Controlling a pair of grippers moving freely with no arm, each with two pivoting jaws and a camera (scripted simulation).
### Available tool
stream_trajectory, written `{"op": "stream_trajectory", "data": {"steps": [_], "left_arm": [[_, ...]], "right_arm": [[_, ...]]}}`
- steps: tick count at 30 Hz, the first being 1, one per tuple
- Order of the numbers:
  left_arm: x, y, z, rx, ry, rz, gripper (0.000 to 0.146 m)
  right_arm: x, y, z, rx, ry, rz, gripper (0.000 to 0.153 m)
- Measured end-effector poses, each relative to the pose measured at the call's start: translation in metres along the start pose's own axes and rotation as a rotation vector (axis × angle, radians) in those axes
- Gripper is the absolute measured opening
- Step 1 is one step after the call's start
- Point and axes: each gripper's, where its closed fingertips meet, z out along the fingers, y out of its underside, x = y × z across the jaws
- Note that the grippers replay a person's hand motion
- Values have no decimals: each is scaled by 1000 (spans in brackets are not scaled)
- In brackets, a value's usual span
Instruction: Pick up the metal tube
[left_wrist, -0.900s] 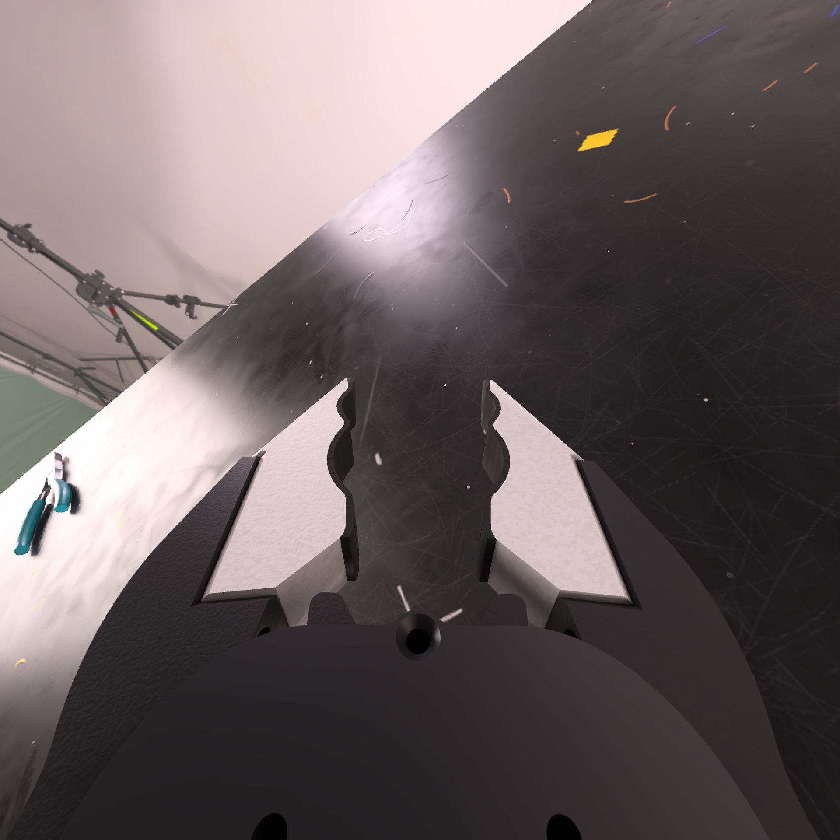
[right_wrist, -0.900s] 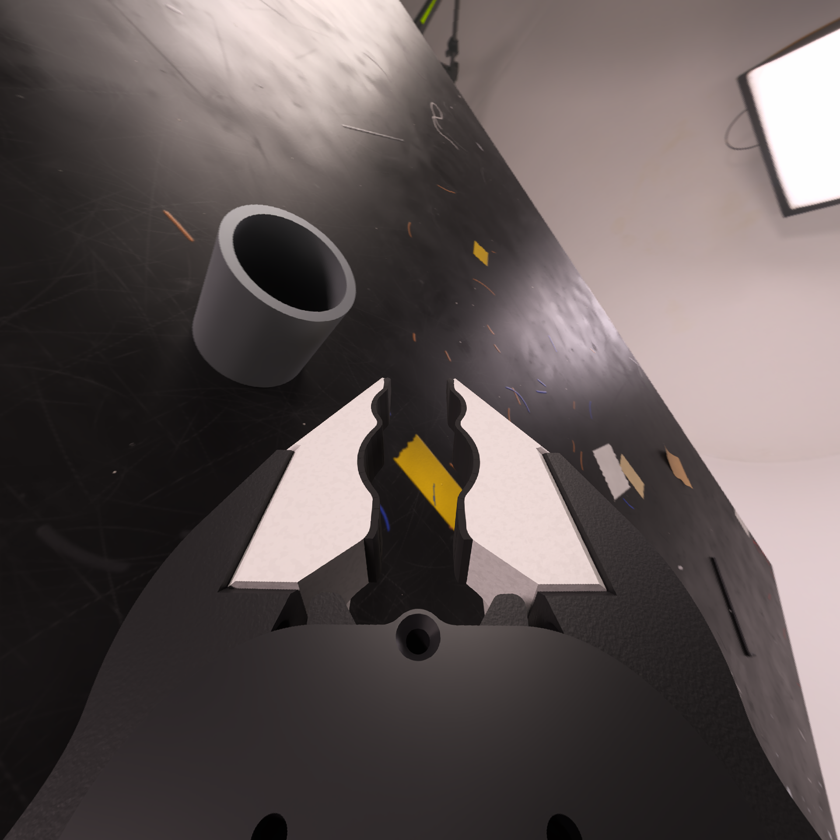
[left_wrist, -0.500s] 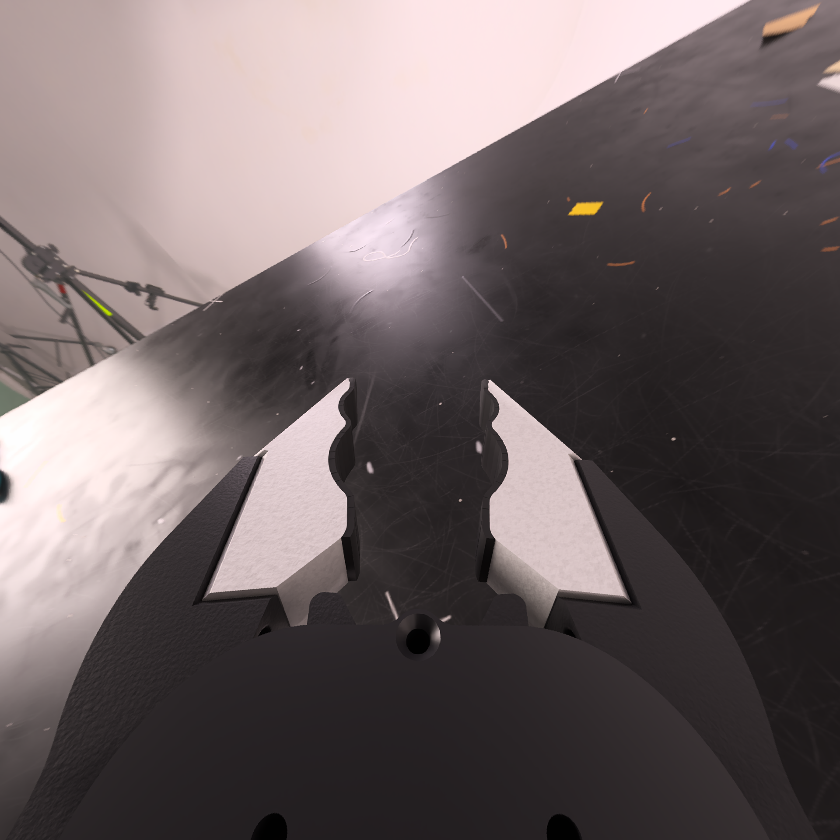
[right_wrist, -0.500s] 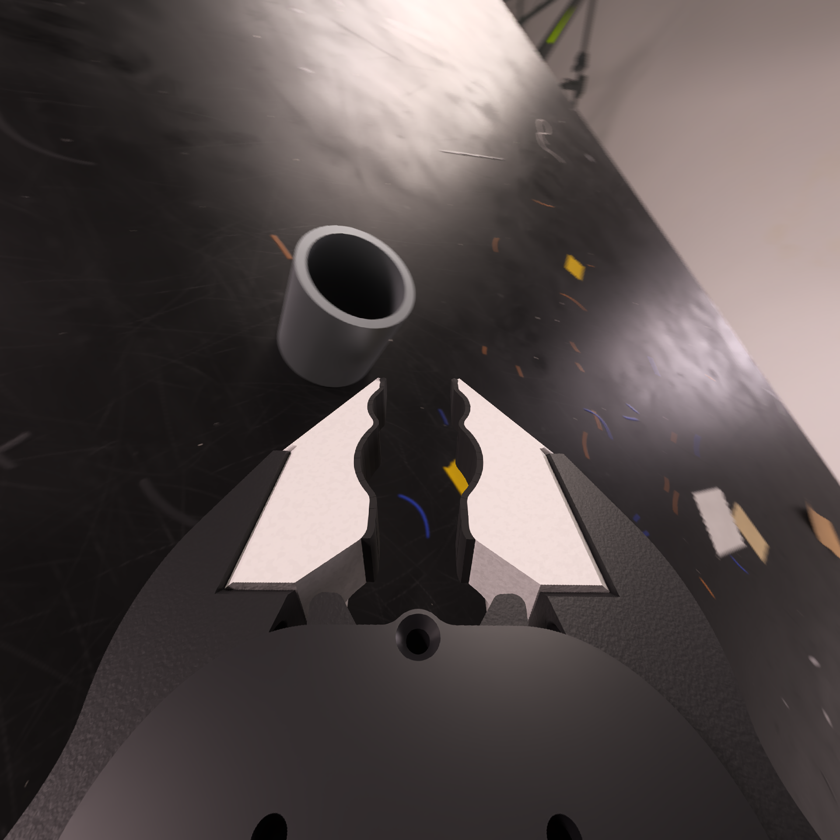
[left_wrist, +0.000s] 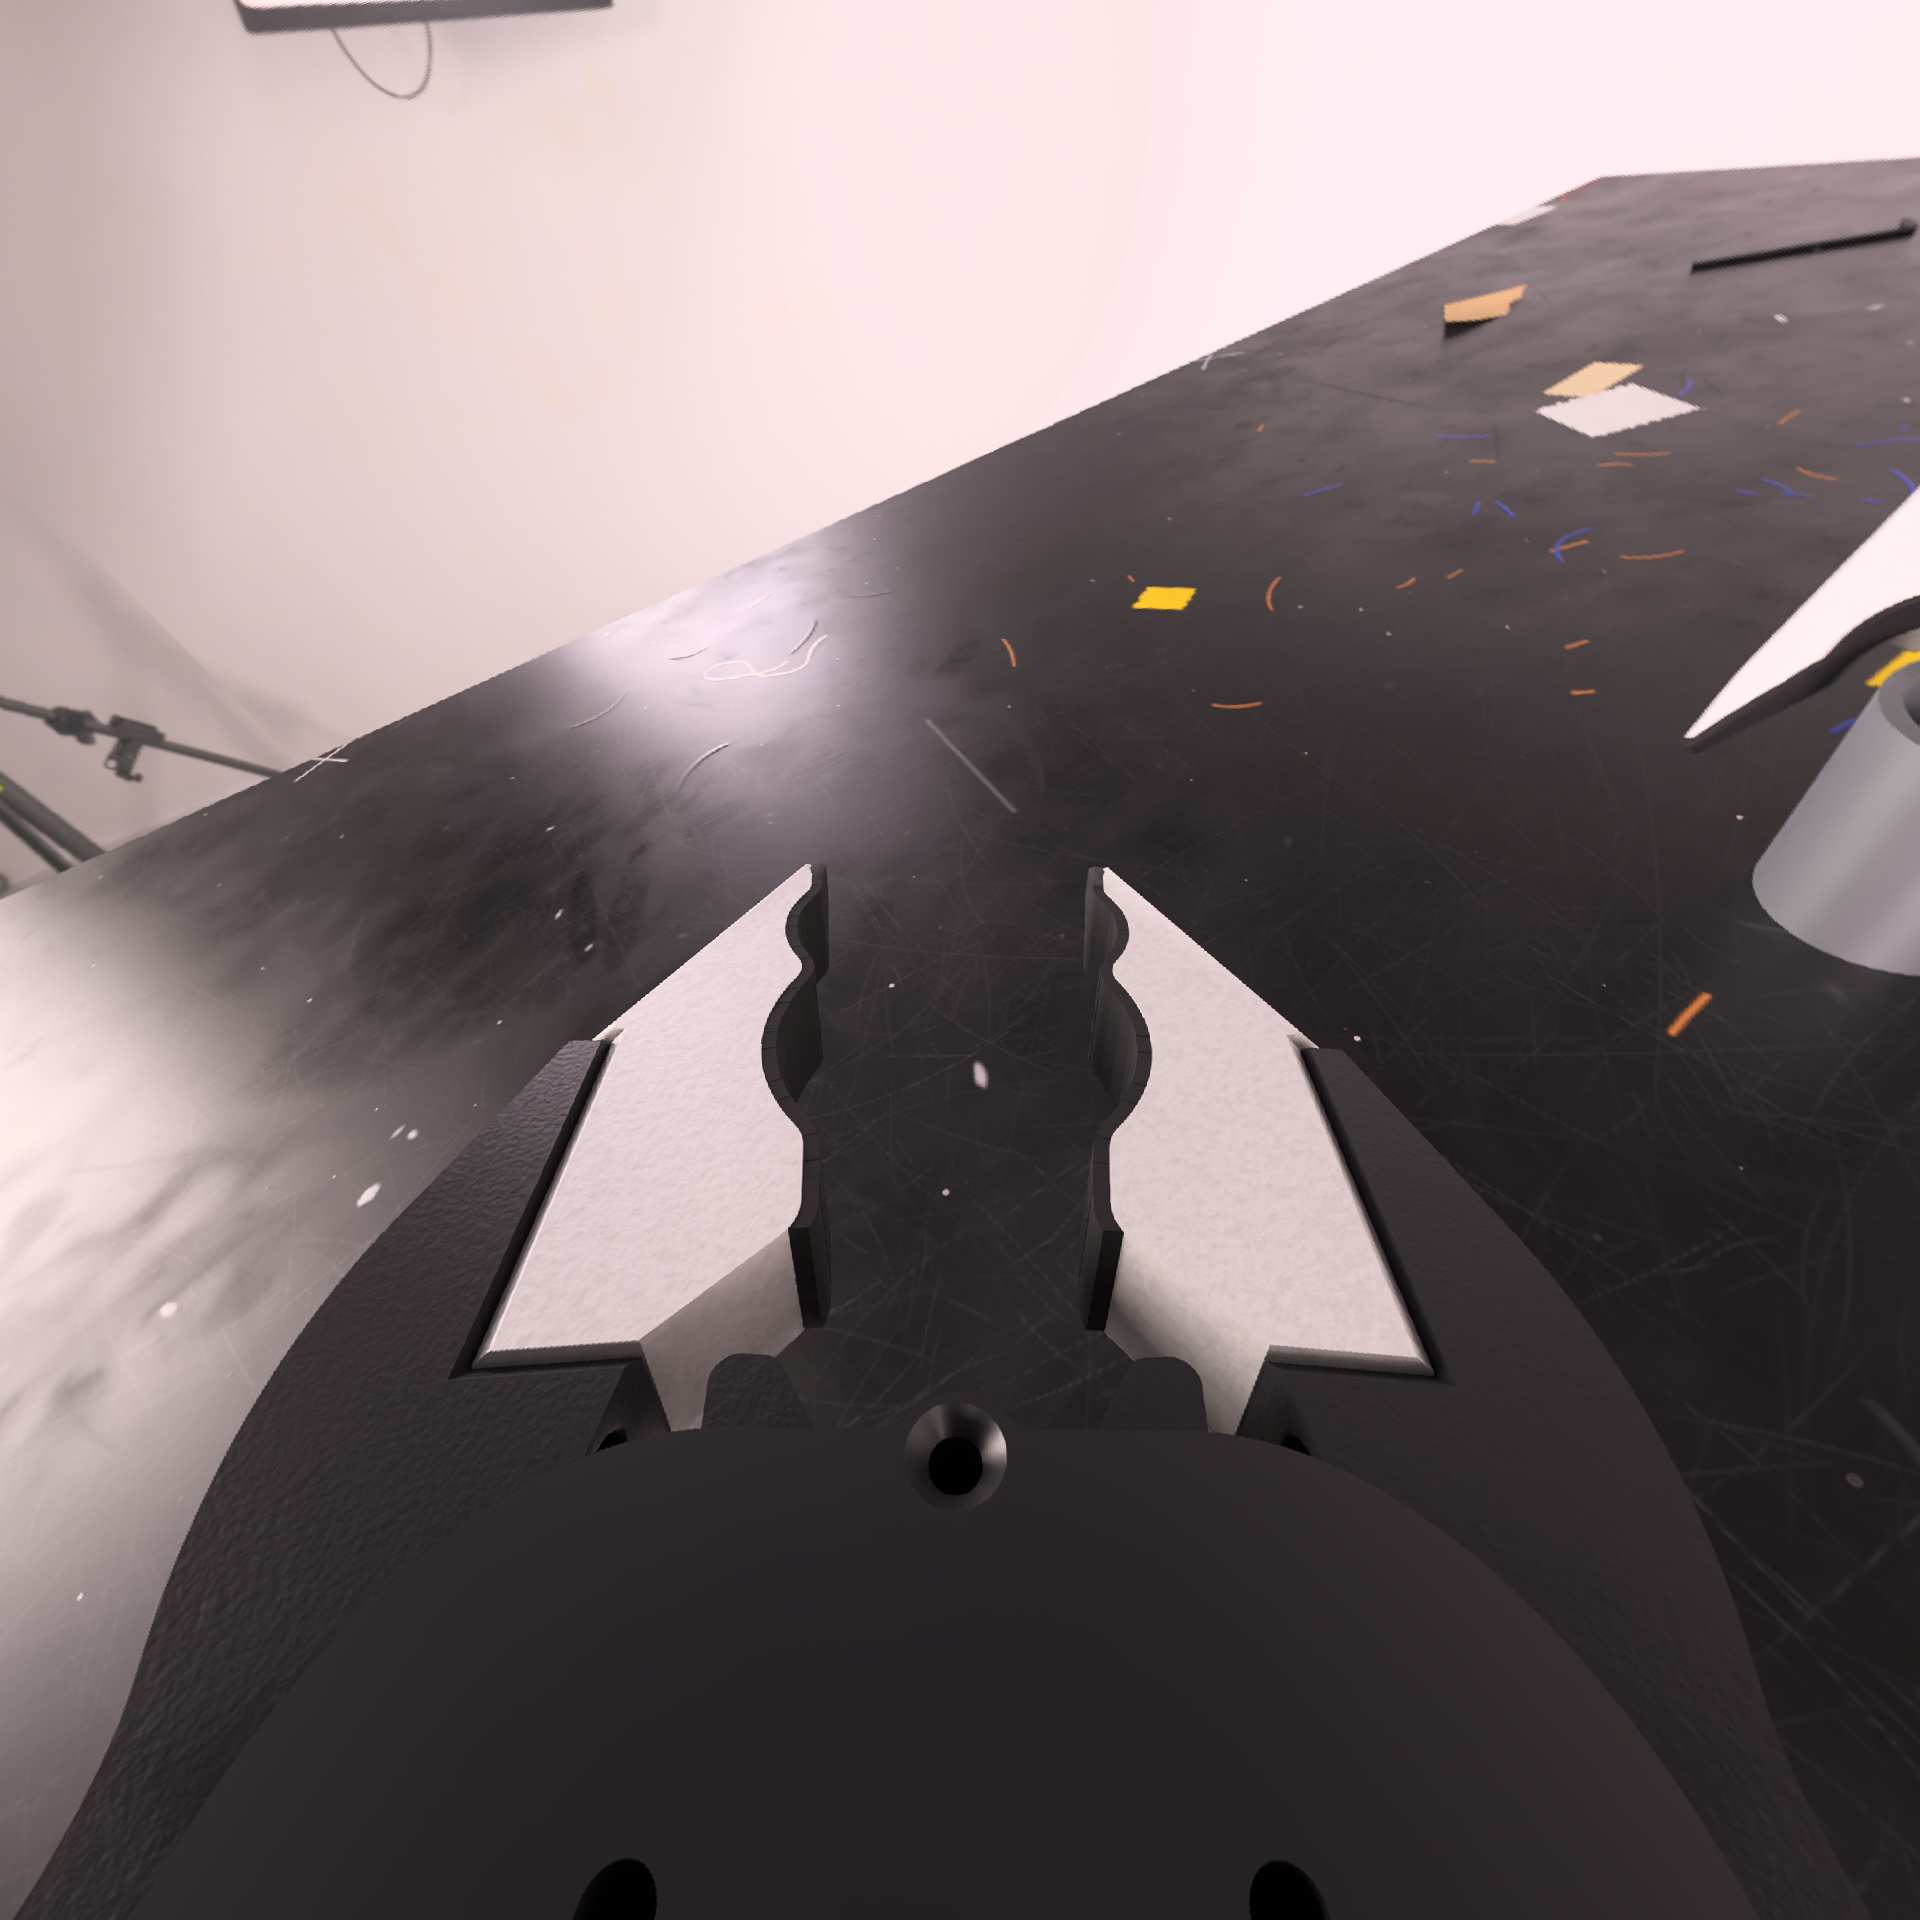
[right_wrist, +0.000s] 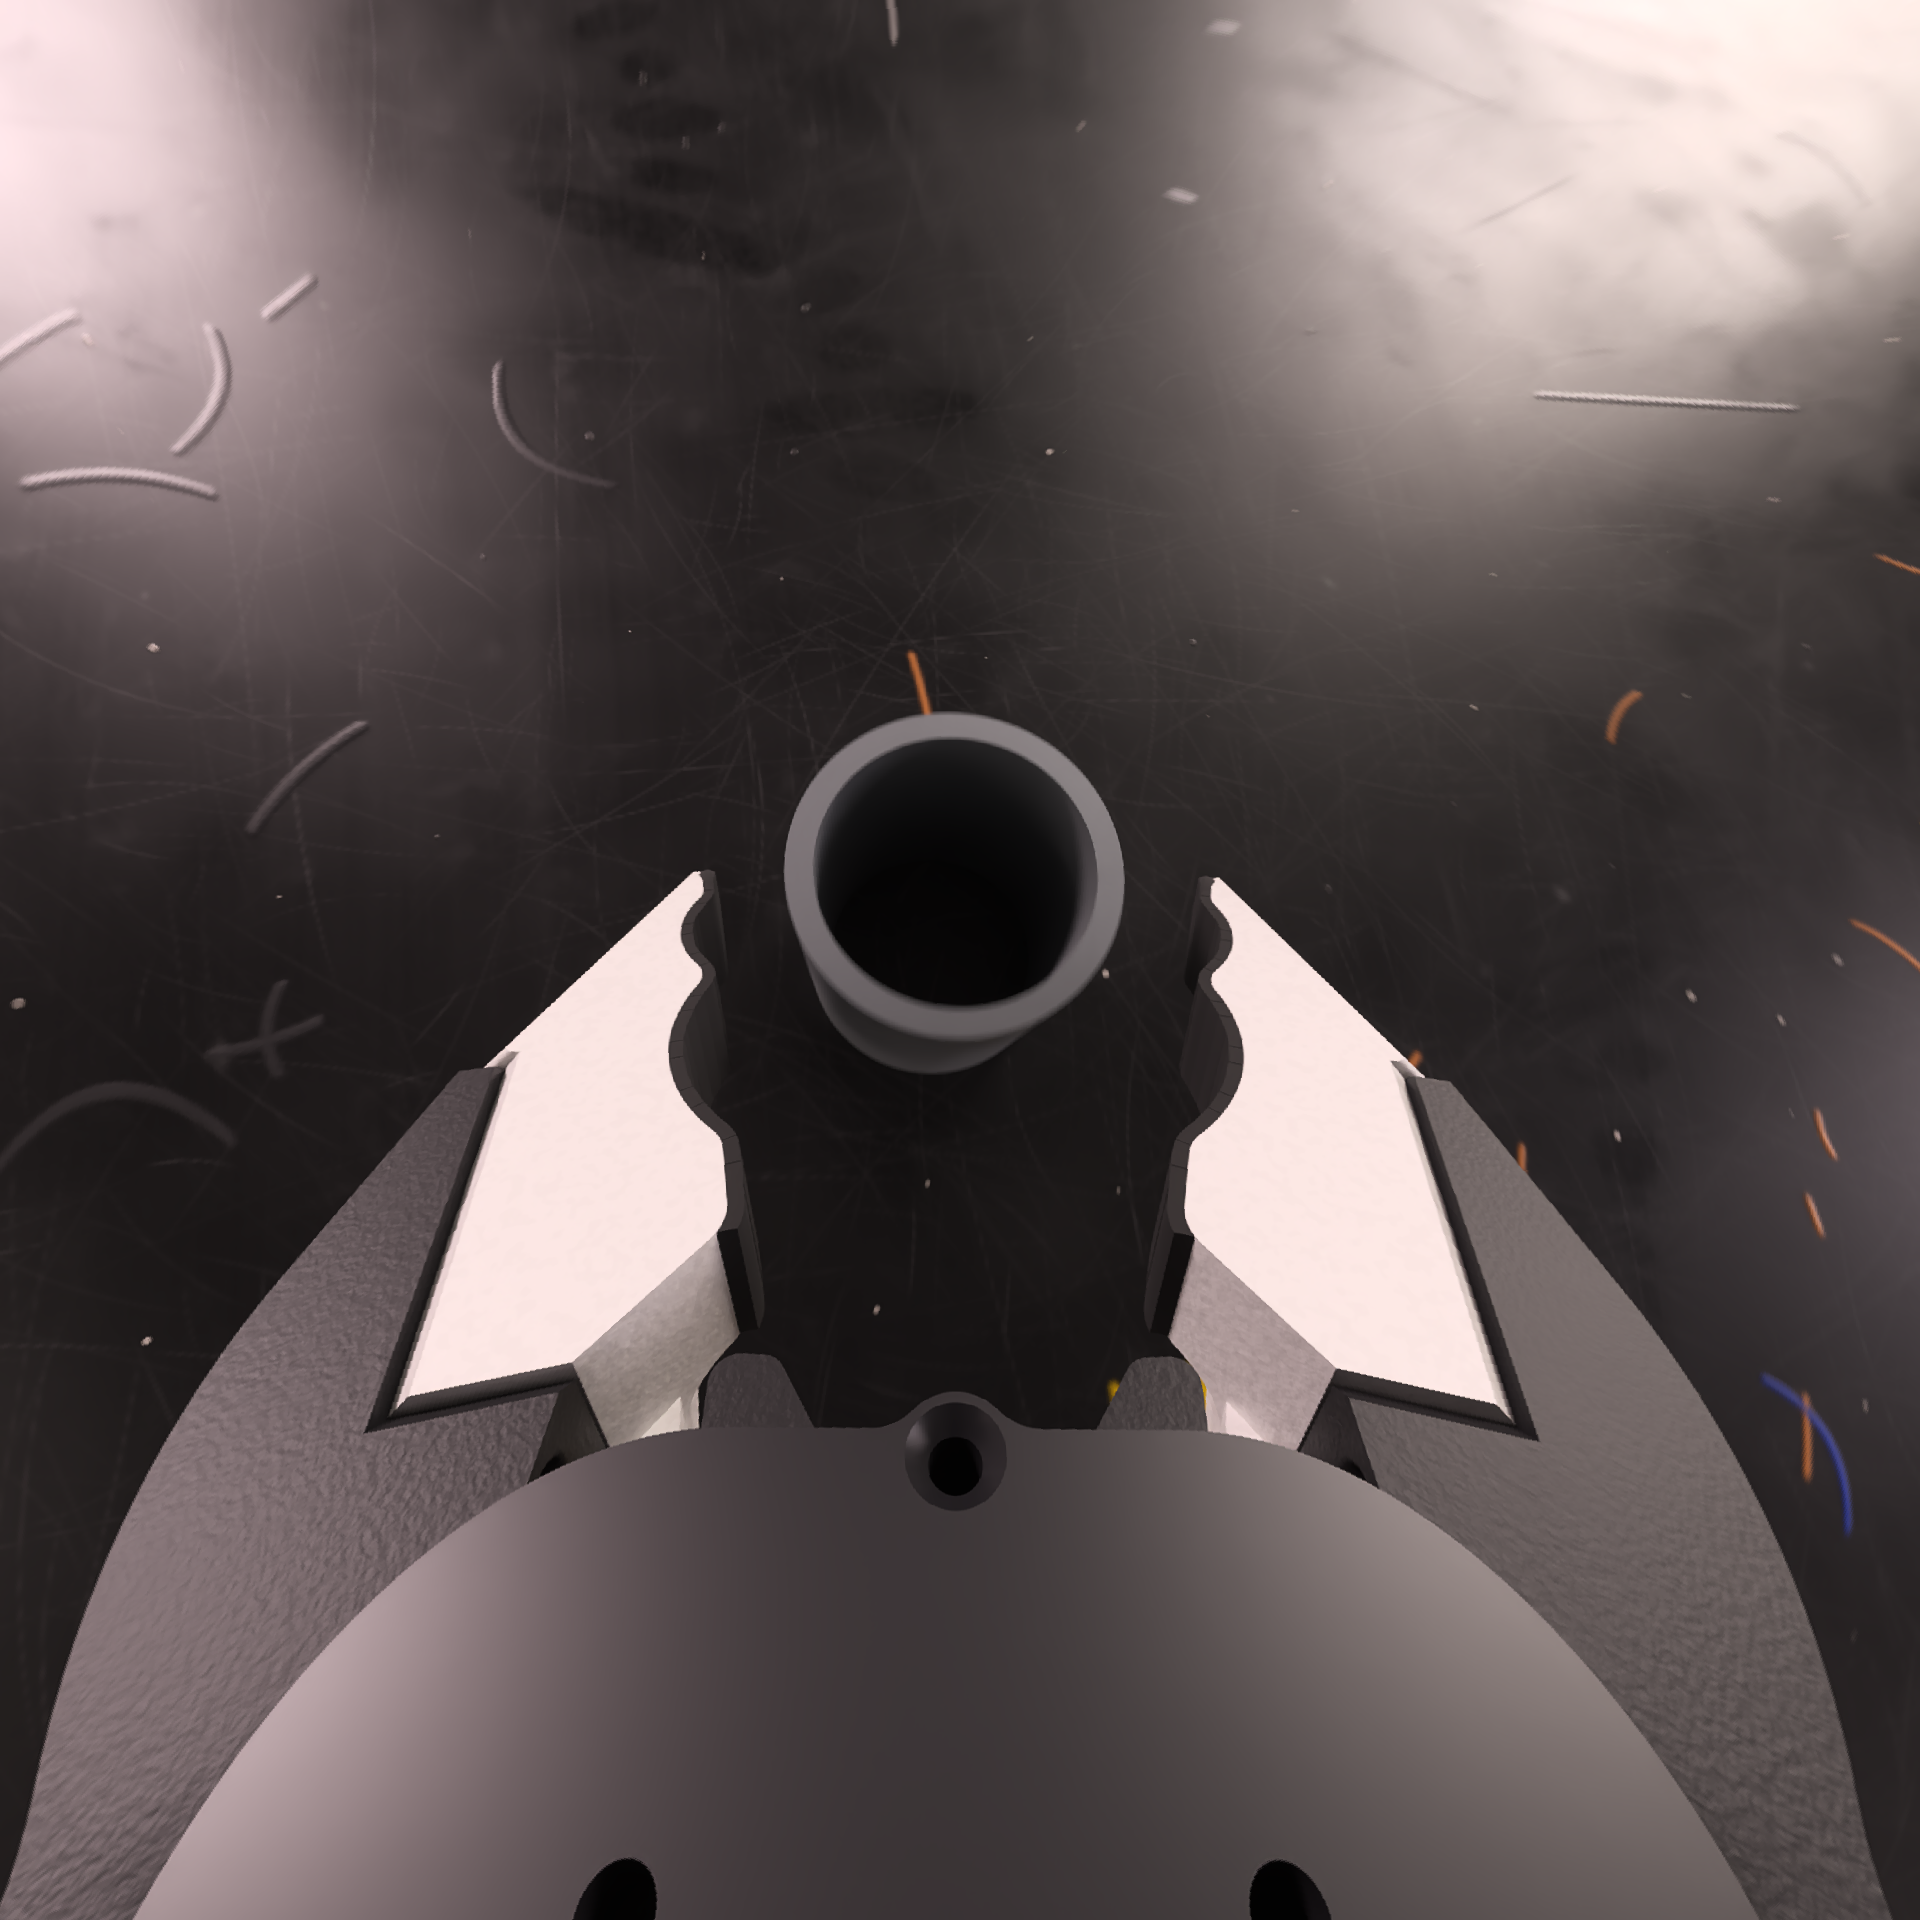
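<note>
The metal tube (right_wrist: 951, 1013) is a short grey open cylinder standing upright on the black table (right_wrist: 935, 520). My right gripper (right_wrist: 956, 881) is open and looks down on it. The tube's mouth lies between the two fingertips with a gap on each side, touching neither. In the left wrist view the tube (left_wrist: 1849, 862) shows at the right edge, with one white finger (left_wrist: 1818, 634) of the right gripper above it. My left gripper (left_wrist: 956, 873) is open and empty over bare table, to the left of the tube.
Small scraps lie on the table: a yellow one (left_wrist: 1164, 597), white and tan ones (left_wrist: 1616, 408), and orange and blue wire bits (left_wrist: 1642, 556). A dark rod (left_wrist: 1803, 246) lies at the far right. The table's far edge (left_wrist: 727, 561) runs diagonally before a pale wall.
My right gripper has swung over the tube and opened wider; the tube went from upper left of the fingers to between the fingertips. The left view has turned right, bringing the tube into sight.
</note>
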Motion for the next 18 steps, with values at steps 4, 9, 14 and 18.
{"op": "stream_trajectory", "data": {"steps": [4,9,14,18], "left_arm": [[9,2,3,-18,29,36,49],[21,2,3,-33,53,98,49],[25,0,1,-29,48,124,49],[31,0,1,-29,60,138,49]], "right_arm": [[-3,-7,14,-27,-43,-34,92],[1,-12,18,-25,26,-4,73],[9,-6,4,-21,244,56,64],[6,-1,-8,-15,352,46,64]]}}
